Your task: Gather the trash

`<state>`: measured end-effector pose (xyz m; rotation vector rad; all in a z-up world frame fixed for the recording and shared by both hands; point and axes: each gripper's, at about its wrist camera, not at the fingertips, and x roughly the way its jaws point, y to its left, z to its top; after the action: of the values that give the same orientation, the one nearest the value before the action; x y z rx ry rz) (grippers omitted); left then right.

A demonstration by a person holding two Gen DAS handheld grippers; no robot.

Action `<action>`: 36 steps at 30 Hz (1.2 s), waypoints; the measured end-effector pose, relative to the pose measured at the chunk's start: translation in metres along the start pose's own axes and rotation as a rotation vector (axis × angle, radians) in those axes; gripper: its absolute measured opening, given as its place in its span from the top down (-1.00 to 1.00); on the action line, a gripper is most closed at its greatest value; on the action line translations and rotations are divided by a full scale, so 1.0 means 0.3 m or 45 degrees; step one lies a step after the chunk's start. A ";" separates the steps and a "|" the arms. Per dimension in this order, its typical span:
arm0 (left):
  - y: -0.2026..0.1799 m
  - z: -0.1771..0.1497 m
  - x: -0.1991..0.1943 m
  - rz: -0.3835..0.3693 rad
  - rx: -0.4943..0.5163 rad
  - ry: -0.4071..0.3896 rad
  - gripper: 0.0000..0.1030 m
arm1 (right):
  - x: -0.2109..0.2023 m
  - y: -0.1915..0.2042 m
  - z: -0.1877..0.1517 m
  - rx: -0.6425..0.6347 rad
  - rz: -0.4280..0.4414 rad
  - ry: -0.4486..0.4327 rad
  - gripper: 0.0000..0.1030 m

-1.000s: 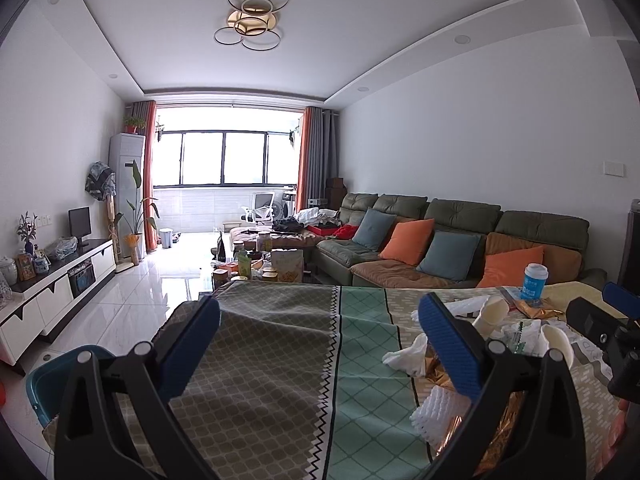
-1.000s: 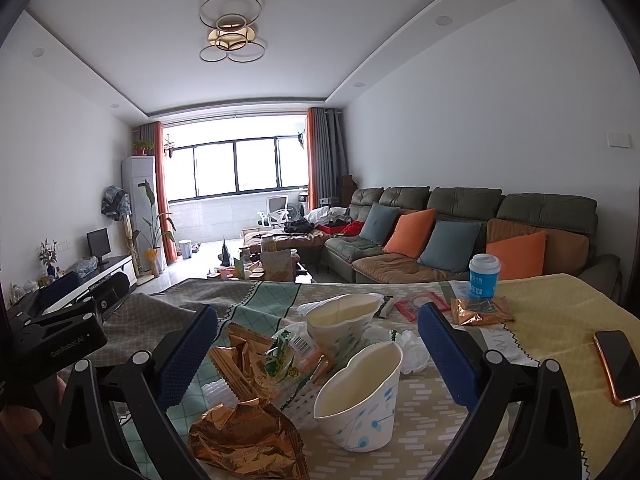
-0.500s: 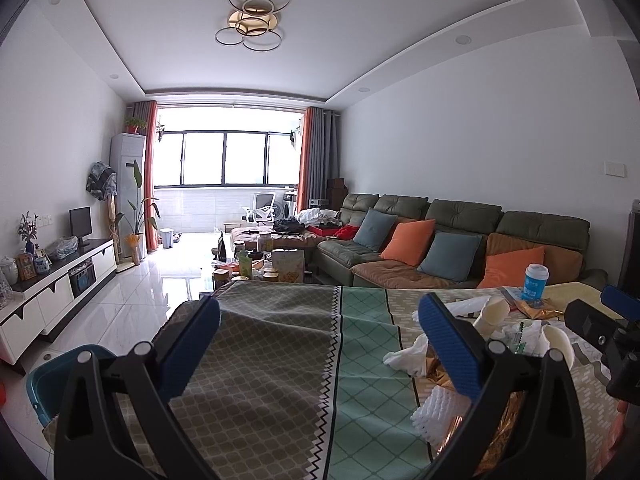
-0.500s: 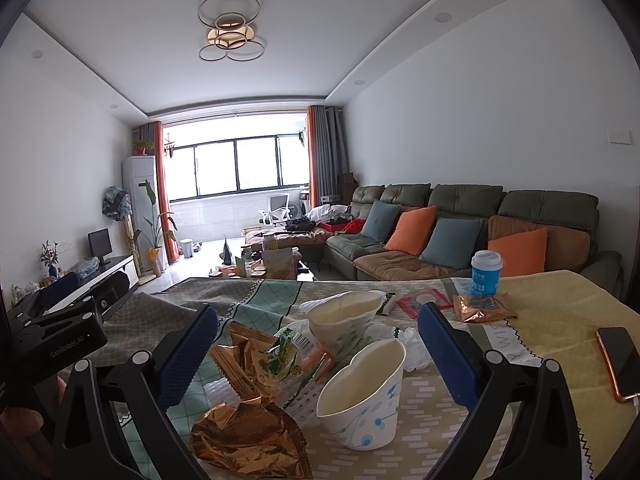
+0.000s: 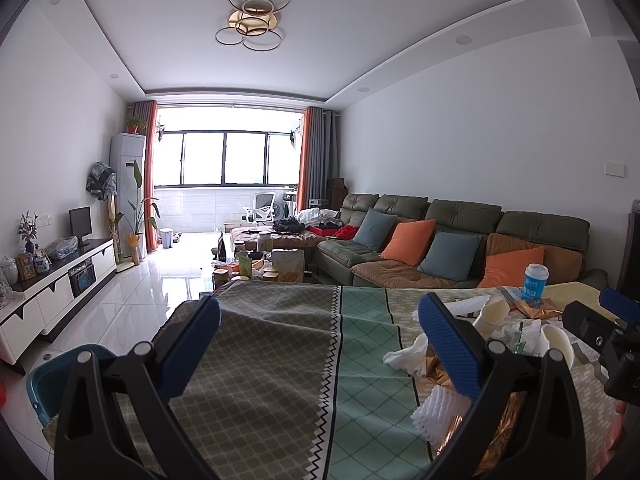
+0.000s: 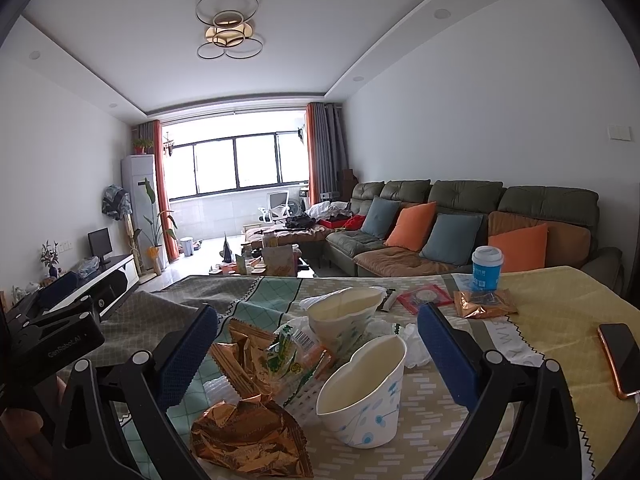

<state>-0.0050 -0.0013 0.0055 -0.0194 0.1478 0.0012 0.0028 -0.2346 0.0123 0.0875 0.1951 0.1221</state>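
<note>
A heap of trash lies on the patterned tablecloth. In the right wrist view a squashed white paper cup lies on its side between the fingers, with a second paper cup behind it, a gold foil wrapper in front and a green snack bag to the left. My right gripper stands open above them, holding nothing. My left gripper is open over bare cloth; crumpled white tissue and white foam netting lie by its right finger.
A blue-and-white lidded cup, a foil packet and a red card sit further back. A phone lies at the right edge. A teal bin stands on the floor left of the table. Sofa and coffee table lie beyond.
The right gripper has crept slightly forward and down toward the paper cups. The left gripper has stayed still.
</note>
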 end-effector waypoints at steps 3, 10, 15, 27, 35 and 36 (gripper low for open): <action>0.000 0.000 0.000 -0.001 0.001 0.000 -0.93 | 0.002 -0.004 0.003 0.001 -0.002 0.002 -0.93; -0.001 -0.013 0.002 -0.004 0.002 0.008 -0.93 | 0.004 0.011 -0.025 0.008 0.008 0.019 -0.93; 0.000 -0.023 0.010 -0.013 -0.003 0.020 -0.93 | -0.001 0.016 -0.048 0.011 -0.001 0.046 -0.93; -0.026 -0.102 0.065 -0.296 0.060 0.213 -0.93 | 0.040 -0.002 -0.064 0.044 -0.029 0.249 -0.93; -0.082 -0.210 0.086 -0.616 0.119 0.414 -0.91 | 0.071 -0.074 -0.076 0.132 0.030 0.351 -0.29; -0.089 -0.218 0.087 -0.641 0.119 0.433 -0.89 | 0.068 -0.081 -0.077 0.148 0.034 0.361 -0.20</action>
<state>0.0113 -0.0293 -0.0627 0.0374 0.4795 -0.5139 0.0208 -0.2542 -0.0166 0.1887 0.4842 0.1496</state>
